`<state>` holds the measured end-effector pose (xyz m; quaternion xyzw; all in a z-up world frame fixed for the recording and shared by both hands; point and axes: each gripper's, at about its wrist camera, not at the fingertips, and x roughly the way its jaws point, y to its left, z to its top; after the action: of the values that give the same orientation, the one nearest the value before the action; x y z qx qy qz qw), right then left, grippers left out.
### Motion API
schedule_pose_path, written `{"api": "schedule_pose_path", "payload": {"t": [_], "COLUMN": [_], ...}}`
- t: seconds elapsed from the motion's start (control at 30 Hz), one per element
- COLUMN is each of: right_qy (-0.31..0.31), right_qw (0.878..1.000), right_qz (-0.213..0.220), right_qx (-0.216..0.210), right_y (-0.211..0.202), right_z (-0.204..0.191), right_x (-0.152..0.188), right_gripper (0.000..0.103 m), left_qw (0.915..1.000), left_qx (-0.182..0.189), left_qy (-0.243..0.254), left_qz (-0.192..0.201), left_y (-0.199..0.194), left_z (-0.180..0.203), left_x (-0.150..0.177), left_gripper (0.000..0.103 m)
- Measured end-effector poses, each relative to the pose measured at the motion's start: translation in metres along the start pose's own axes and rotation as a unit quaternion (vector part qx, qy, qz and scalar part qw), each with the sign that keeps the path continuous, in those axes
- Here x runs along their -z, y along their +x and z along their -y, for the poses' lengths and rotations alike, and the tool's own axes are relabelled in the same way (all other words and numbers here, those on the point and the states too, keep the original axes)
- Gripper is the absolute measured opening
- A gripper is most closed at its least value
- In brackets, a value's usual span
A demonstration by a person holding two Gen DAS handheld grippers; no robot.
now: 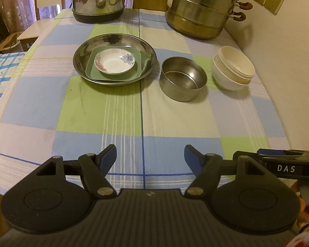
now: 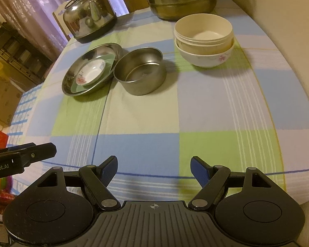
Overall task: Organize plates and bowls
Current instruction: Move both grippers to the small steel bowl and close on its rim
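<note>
Left wrist view: the left gripper (image 1: 150, 157) is hovering with its jaws spread wide, holding nothing. Ahead and slightly left, a steel plate (image 1: 115, 41) is carrying a green plate (image 1: 92, 73) and a flowered saucer (image 1: 114, 64). Ahead to the right a steel bowl (image 1: 183, 80) is sitting, with stacked white bowls (image 1: 232, 70) beyond it. The right gripper (image 2: 153, 169) is also gaping open and empty over the checked worktop (image 2: 154, 111).
</note>
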<state>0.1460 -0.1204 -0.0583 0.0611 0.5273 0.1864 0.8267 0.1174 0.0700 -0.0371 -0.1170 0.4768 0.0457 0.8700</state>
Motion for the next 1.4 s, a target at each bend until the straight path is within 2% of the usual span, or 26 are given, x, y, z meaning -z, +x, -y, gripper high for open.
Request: {"api": "schedule_pose_path", "payload": {"t": [0.43, 1.03, 1.27, 1.4], "right_qy": [0.019, 0.033, 0.042, 0.048], "right_qw": [1.0, 0.998, 0.996, 0.995], "right_qz": [0.022, 0.049, 0.064, 0.072], "right_qx": [0.012, 0.029, 0.038, 0.041], "right_y": [0.021, 0.062, 0.078, 0.086], "right_z": [0.007, 0.008, 0.009, 0.009], "right_x": [-0.025, -0.074, -0.09, -0.098], "right_gripper": [0.077, 0.077, 0.068, 0.062], "left_qw": [0.9995, 0.9972, 0.9956, 0.9952], "left_qx": [0.026, 0.052, 0.067, 0.071], "left_qy": [0.018, 0.054, 0.062, 0.064], "left_qz": [0.009, -0.004, -0.017, -0.02], "left_y": [0.038, 0.103, 0.129, 0.142], "left_z": [0.0, 0.007, 0.014, 0.015], "left_x": [-0.035, -0.089, -0.106, -0.114], "left_gripper": [0.07, 0.057, 0.052, 0.046]}}
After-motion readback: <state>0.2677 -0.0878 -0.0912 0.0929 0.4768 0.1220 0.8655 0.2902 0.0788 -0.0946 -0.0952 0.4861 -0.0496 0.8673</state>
